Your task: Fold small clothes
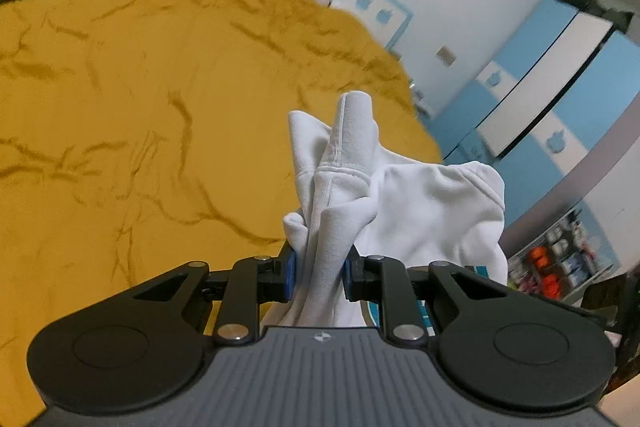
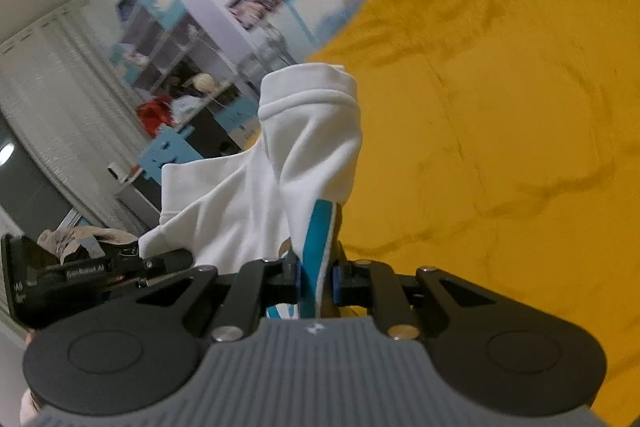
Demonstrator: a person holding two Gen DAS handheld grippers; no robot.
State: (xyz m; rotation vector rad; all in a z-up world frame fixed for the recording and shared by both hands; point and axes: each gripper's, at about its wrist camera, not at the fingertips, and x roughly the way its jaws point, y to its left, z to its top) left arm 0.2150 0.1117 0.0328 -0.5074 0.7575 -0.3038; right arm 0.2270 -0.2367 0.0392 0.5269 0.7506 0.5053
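Observation:
A small white garment [image 1: 404, 203] with a teal stripe hangs in the air, held by both grippers above a wrinkled mustard-yellow bedspread [image 1: 160, 107]. My left gripper [image 1: 320, 273] is shut on a bunched fold of the white cloth. My right gripper [image 2: 316, 281] is shut on the same garment [image 2: 280, 163] at an edge with the teal stripe [image 2: 316, 239]. The left gripper's black body [image 2: 80, 275] shows at the left of the right wrist view. The garment's lower part is hidden behind the grippers.
The yellow bedspread [image 2: 500, 131] fills most of both views. Blue and white cabinets [image 1: 552, 99] stand to the right in the left wrist view. Shelves with items [image 2: 180, 75] and a white curtain [image 2: 52, 99] stand to the left in the right wrist view.

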